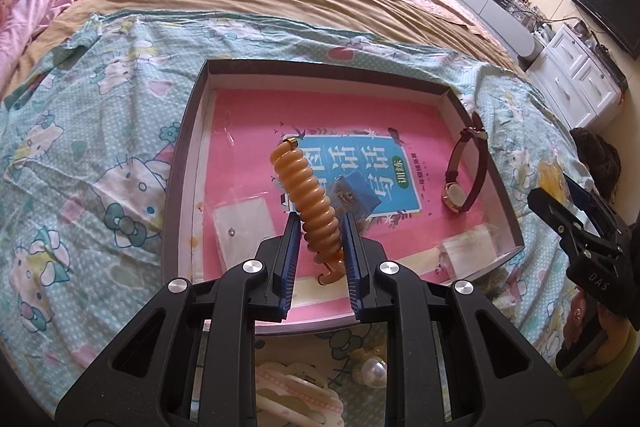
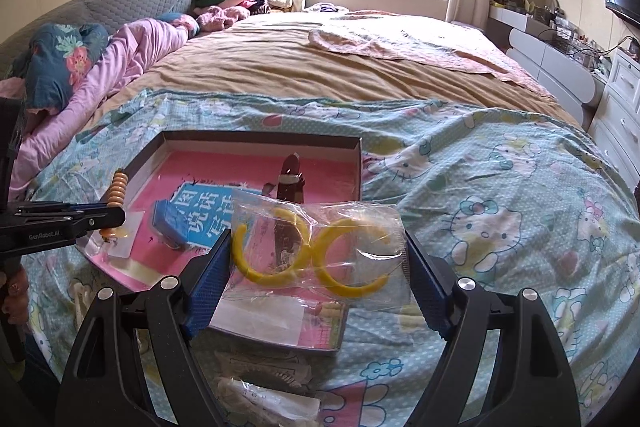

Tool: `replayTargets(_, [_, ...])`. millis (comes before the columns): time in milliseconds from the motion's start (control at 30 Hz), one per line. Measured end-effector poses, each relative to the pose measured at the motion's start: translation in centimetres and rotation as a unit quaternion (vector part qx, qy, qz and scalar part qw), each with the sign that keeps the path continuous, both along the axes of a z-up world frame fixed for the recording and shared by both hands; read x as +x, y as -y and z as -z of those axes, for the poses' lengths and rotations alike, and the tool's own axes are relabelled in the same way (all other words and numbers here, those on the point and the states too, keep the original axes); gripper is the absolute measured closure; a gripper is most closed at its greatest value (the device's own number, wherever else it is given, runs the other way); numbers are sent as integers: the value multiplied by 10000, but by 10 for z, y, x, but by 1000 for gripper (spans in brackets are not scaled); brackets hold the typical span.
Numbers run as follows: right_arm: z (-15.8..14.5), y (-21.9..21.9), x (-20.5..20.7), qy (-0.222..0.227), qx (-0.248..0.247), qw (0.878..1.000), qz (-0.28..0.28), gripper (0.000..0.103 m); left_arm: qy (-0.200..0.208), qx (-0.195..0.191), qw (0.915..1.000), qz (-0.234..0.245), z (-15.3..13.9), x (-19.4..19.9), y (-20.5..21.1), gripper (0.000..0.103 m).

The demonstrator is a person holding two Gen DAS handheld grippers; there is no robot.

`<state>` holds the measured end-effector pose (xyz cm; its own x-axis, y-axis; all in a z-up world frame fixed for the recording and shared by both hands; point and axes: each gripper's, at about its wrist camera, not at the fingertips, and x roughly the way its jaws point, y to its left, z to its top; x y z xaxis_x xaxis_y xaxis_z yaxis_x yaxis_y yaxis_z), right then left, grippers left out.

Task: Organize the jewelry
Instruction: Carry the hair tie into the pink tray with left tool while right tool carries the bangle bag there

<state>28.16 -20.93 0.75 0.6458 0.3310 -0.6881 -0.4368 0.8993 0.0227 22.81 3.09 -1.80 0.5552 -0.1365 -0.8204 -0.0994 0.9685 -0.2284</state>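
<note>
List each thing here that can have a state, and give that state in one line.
left gripper: shut on the orange coil bracelet, above the tray.
right gripper: shut on the clear bag of yellow hoops.
tray: open, lidless.
watch: lying in tray, strap fastened in a loop.

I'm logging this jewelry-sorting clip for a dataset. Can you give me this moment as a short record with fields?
setting: bed with cartoon-print sheet
container: shallow open box with a pink book as its floor
left gripper: shut on orange spiral hair tie, held over the box
right gripper: shut on clear bag of yellow hoop earrings, at the box's near right edge
already in box: wristwatch with dark red strap, small blue box, white earring card
outside box: packets and a pearl clip, on the sheet near the person
</note>
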Motion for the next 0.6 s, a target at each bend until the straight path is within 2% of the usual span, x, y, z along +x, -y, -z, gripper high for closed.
replayTargets(600, [33, -33, 6, -385, -234, 9985, -315, 23, -190, 3, 9998, -47, 15, 3, -8, 88])
